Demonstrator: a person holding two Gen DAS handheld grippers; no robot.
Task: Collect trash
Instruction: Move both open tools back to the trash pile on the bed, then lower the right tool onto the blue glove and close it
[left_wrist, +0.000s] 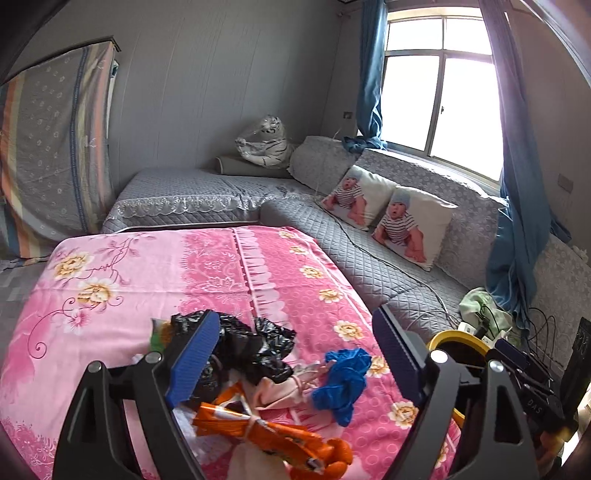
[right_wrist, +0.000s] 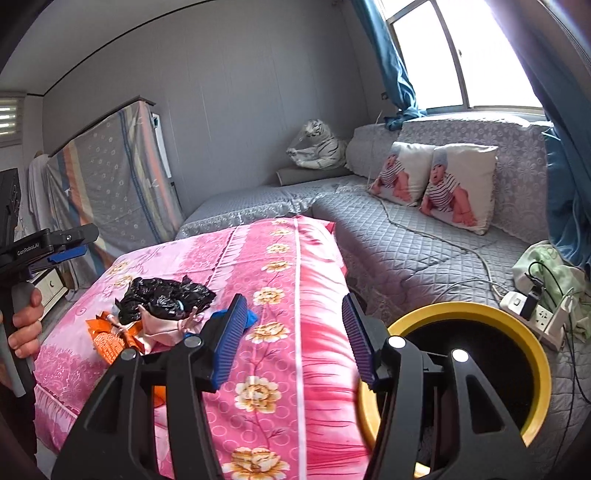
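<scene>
A: While the trash is lying in a loose heap on the pink floral cover (left_wrist: 122, 280), how is the left gripper (left_wrist: 299, 354) being held?

B: It is being held low over the heap, pointed forward across the cover toward the grey sofa (left_wrist: 369, 266). Its blue-padded fingers (left_wrist: 195, 354) are being kept wide apart, and nothing is being gripped between them. In the right wrist view the same gripper (right_wrist: 68, 245) is being seen from the side at the far left, raised above the cover's edge, with its handle being clasped by the person's hand (right_wrist: 26, 321).

A: And what is being framed between those fingers?

B: A crumpled black plastic bag (left_wrist: 255, 347), a blue glove (left_wrist: 345, 380), a pale pink scrap (left_wrist: 280, 395) and an orange wrapper (left_wrist: 258, 428) are being shown, the pieces touching or overlapping one another.

A: How is the right gripper (right_wrist: 291, 339) being posed?

B: It is being held above the near right edge of the cover, angled forward and slightly down. Its fingers (right_wrist: 229, 339) are being held wide apart too, with nothing being grasped. The heap is lying to its left, well apart from the fingers.

A: Where is the bin being kept?

B: The yellow-rimmed black bin (right_wrist: 517, 332) is standing just beside the cover's right edge, near a white power strip (right_wrist: 535, 314) on the sofa.
</scene>
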